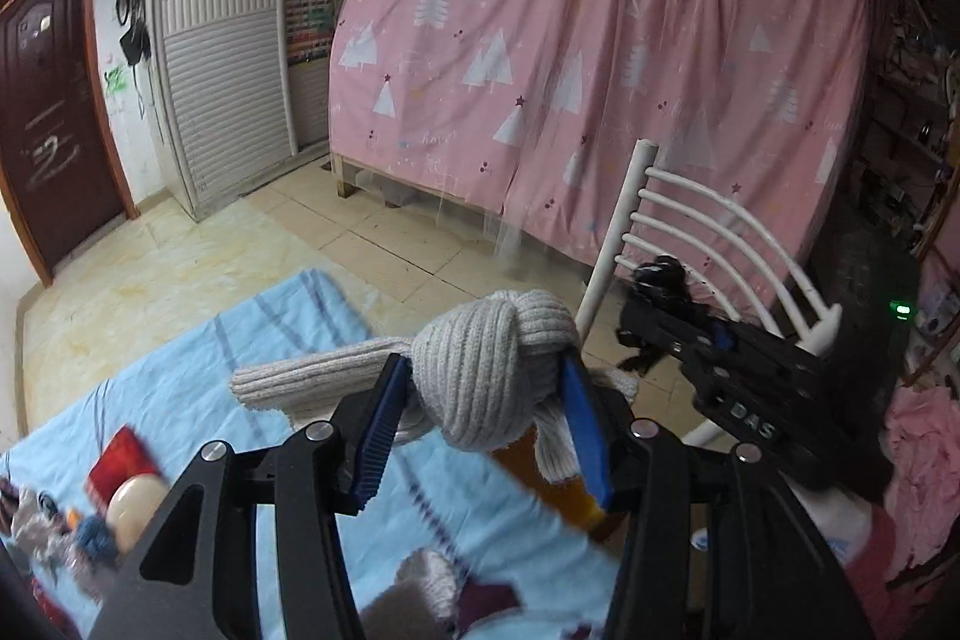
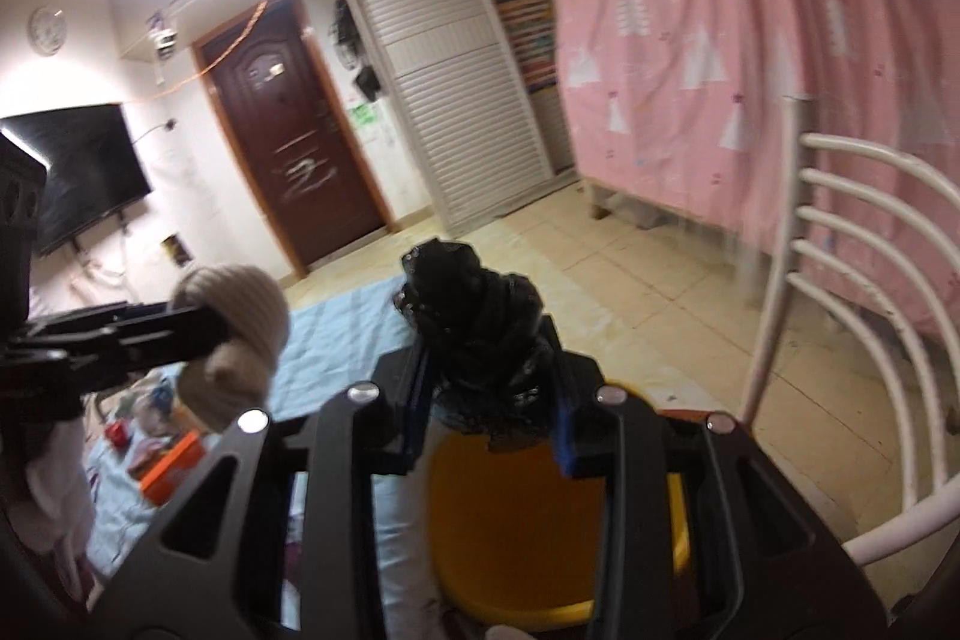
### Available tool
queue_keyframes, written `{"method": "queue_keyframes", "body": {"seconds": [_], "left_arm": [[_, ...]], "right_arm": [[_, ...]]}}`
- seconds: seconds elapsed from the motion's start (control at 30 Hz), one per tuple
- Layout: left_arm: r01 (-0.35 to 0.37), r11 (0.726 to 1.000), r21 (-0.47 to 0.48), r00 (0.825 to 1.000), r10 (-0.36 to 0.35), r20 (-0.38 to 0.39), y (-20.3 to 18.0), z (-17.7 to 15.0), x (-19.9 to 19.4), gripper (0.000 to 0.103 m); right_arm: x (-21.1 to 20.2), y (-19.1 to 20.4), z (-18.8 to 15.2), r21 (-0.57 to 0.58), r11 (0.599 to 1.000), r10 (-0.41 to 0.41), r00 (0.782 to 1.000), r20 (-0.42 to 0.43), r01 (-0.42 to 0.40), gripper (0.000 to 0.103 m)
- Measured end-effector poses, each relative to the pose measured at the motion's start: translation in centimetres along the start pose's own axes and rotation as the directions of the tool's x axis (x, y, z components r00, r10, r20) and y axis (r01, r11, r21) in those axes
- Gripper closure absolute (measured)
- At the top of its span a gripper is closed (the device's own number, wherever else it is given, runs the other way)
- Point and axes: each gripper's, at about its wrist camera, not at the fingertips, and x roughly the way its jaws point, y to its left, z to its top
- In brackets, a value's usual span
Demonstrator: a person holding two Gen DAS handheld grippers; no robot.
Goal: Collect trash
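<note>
My left gripper (image 1: 480,400) is shut on a knotted grey knitted cloth (image 1: 486,370), held in the air above a light blue sheet (image 1: 198,388). It also shows at the left of the right wrist view (image 2: 231,334). My right gripper (image 2: 489,394) is shut on a crumpled black lace cloth (image 2: 474,322), held above a yellow bin (image 2: 510,532). The right gripper with its black cloth (image 1: 657,280) shows at the right of the left wrist view. The yellow bin (image 1: 558,484) lies partly hidden below the left fingers.
A white chair (image 2: 840,280) stands to the right of the bin. Small items, a red packet (image 1: 123,460), an orange box (image 2: 174,466) and a pale ball (image 1: 135,508), lie on the sheet. A pink curtain (image 1: 570,58) hangs behind, with tiled floor (image 1: 180,262) before it.
</note>
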Motion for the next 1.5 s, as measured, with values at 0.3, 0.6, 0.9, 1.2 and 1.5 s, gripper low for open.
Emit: {"method": "queue_keyframes", "body": {"seconds": [0.3,0.6,0.9,1.2,1.5], "left_arm": [[-0.025,1.0,0.012,0.998,0.026,-0.063,-2.5,0.2,4.6,0.033],[-0.039,0.994,-0.101,0.999,0.037,-0.027,1.1,-1.6,0.7,0.031],[-0.07,0.984,-0.161,0.997,0.076,0.029,4.4,-3.2,-3.9,0.028],[-0.144,0.963,-0.226,0.986,0.159,0.049,9.2,-5.6,-7.7,0.028],[-0.27,0.918,-0.29,0.955,0.295,0.044,15.8,-9.3,-12.8,0.028]], "right_arm": [[1.8,-3.0,0.1,0.076,0.996,-0.034,0.999,-0.024,0.036,0.072],[4.1,-2.1,-2.0,0.052,0.998,-0.023,0.994,-0.104,0.028,0.022],[4.0,1.2,-2.6,-0.013,1.0,0.006,0.993,-0.12,-0.008,0.022],[3.6,7.8,-3.4,-0.1,0.989,0.093,0.984,-0.153,-0.109,0.022],[4.2,15.0,-5.2,-0.181,0.953,0.194,0.95,-0.245,-0.241,0.021]]}}
